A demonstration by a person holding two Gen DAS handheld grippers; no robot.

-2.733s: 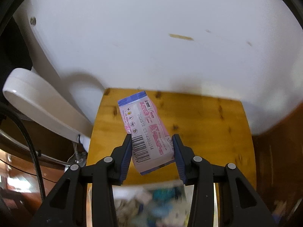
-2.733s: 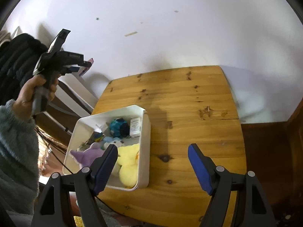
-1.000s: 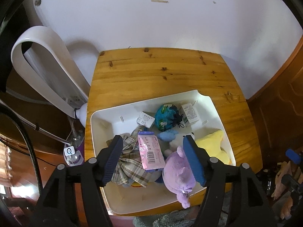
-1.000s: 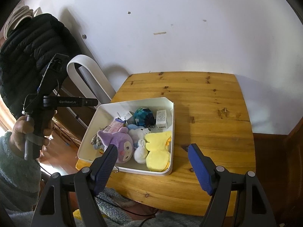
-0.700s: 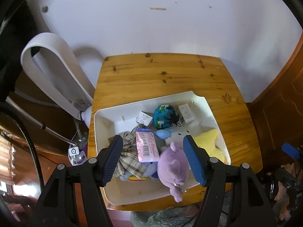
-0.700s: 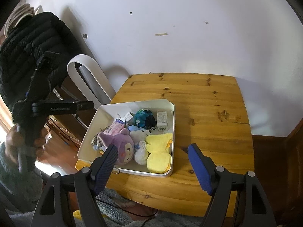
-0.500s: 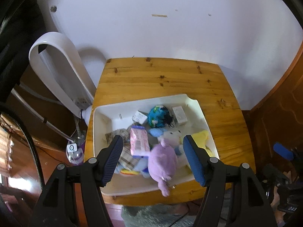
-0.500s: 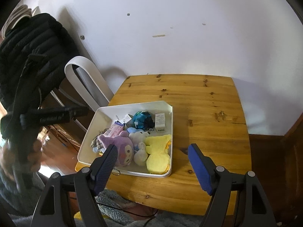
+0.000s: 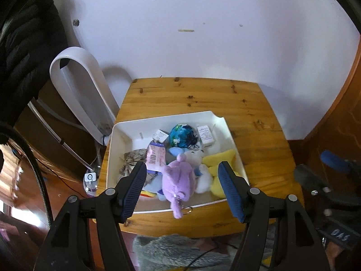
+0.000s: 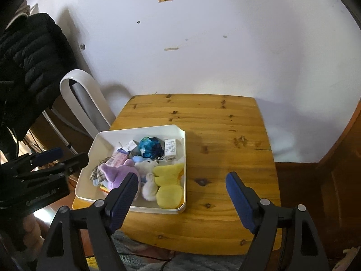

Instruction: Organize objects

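The left tool point(image 9: 180, 189) and right tool point(image 10: 180, 192) are held spread and empty above the bench point(image 10: 225, 122). The pink packet point(image 9: 155, 158) lies in the white bin point(image 9: 117, 144), apparently propped on the piled toys, so it could slide off if nudged.

Both grippers open, nothing held.
Left gripper point(image 9: 181, 188) jaws wide apart, raised. Right gripper point(image 10: 182, 197) jaws spread wider, likewise raised; holding hand probably at lower left, blurred.
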